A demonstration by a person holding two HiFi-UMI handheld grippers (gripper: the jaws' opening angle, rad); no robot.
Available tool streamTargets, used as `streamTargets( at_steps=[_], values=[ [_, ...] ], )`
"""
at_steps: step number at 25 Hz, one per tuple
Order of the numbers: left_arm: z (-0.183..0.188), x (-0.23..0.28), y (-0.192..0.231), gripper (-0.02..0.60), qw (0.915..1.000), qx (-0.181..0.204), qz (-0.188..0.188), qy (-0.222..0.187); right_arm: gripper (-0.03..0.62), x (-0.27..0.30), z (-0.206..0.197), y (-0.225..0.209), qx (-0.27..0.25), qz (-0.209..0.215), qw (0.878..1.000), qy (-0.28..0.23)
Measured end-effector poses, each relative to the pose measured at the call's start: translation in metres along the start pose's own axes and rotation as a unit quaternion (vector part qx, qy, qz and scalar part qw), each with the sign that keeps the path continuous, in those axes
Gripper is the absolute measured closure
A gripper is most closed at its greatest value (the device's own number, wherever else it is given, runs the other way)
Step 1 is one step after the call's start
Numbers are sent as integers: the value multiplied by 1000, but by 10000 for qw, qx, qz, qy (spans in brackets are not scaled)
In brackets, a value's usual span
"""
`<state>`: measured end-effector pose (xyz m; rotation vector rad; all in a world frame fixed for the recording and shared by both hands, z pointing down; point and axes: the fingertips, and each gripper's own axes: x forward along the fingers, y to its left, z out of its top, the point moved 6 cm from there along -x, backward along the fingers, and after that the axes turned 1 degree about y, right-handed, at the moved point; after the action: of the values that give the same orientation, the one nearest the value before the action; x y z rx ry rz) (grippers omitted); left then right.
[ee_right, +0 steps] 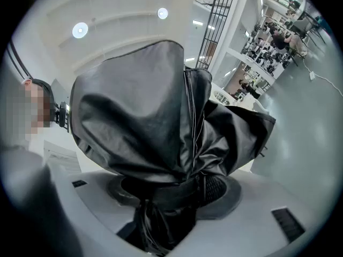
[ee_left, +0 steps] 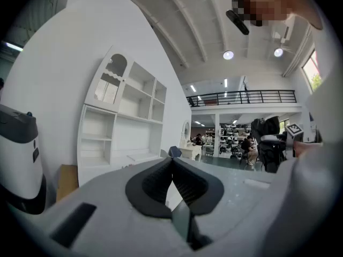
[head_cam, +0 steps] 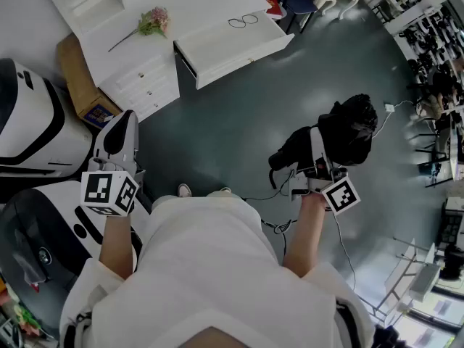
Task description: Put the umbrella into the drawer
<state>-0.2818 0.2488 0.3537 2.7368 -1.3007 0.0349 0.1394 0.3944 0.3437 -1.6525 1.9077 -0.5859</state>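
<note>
Here we have the right tool (head_cam: 317,145) clenched on a folded black umbrella (head_cam: 354,130). It is held out over the bare grey-green floor (head_cam: 232,136), well apart from the drawer (head_cam: 225,46). The drawer stands open from a white cabinet at the top of the head view, with its front panel facing the floor and its inside showing plain white. Between that panel and the umbrella lies a wide open stretch of floor. A thin cable (head_cam: 270,227) trails near the person's feet.

The left tool (head_cam: 125,122) has its jaws pressed together with nothing between them. It sits just beside a white machine (head_cam: 29,122) with black panels, which hems it in on the left. A cardboard box (head_cam: 76,75) stands against the cabinet's left side. On the tabletop (head_cam: 196,6) lie a sprig of pink flowers (head_cam: 152,22) and a small dark looped thing (head_cam: 243,22) that we cannot identify.

In the right gripper view the umbrella (ee_right: 144,106) fills most of the frame. Its crumpled fabric covers the left pad of the right tool (ee_right: 177,194) and hides the room straight ahead. We cannot make out its handle. In the left gripper view the left tool (ee_left: 171,162) shows its dark pads meeting at the tips. From the head view, the person's white-clad body covers the floor directly below.
</note>
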Motion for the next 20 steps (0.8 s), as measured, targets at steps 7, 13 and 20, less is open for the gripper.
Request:
streamTargets(
  at_steps=[7, 13, 20],
  values=[
    [1, -2, -2, 568, 10000, 6, -74, 19, 347, 3, -2, 7, 29, 75, 10000, -28],
    [-7, 7, -12, 568, 9998, -11, -110, 172, 347, 0, -2, -1, 21, 2, 10000, 63],
    [-5, 24, -60, 568, 9995, 148, -201, 209, 345, -27, 16, -28, -318, -144, 9991, 243]
  ],
)
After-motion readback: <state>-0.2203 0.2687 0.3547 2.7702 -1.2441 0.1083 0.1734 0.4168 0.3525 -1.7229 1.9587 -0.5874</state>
